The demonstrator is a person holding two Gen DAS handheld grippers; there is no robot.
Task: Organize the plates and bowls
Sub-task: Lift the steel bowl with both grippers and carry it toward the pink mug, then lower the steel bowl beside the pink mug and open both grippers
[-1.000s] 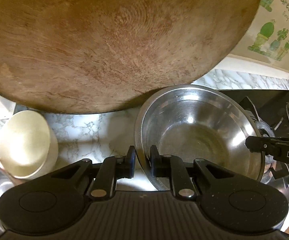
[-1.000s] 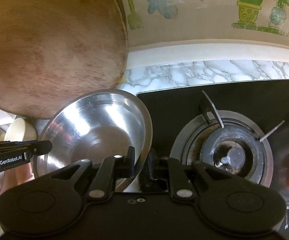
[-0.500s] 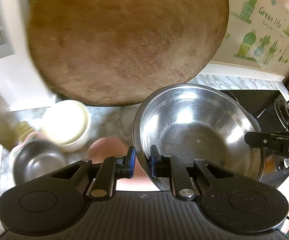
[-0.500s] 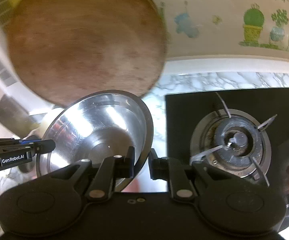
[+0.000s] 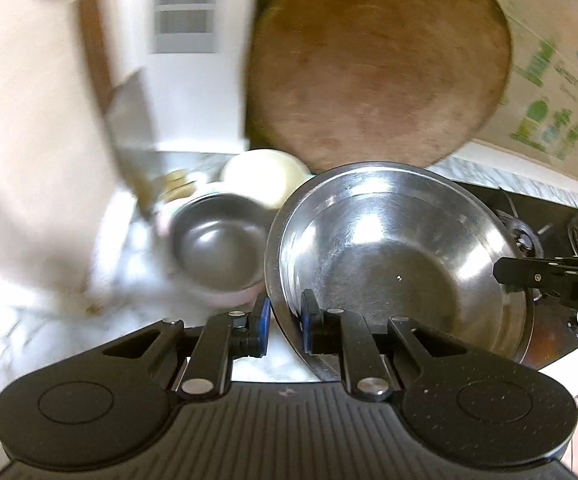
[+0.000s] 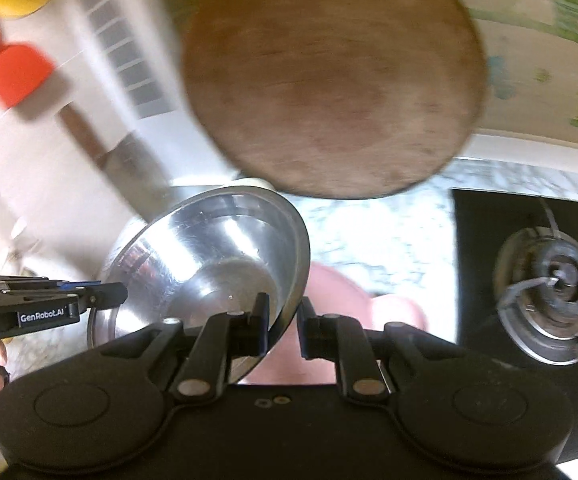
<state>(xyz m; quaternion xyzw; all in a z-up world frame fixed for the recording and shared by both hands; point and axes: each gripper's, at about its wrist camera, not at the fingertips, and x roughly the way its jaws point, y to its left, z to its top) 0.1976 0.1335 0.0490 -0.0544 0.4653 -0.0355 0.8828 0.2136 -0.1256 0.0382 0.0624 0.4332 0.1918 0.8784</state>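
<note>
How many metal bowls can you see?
2: the large steel bowl held at its rim by both grippers, and a smaller steel bowl left of it on the counter. Others may be hidden.

My left gripper [image 5: 283,322] and right gripper [image 6: 282,326] both clamped on opposite rim edges of the steel bowl [image 5: 389,256], fingers nearly closed, bowl tilted between them.

Home kitchen: gas hob [image 6: 553,292], marble counter [image 6: 373,232], wooden chopping board [image 5: 377,64], w/ steel bowls.
</note>
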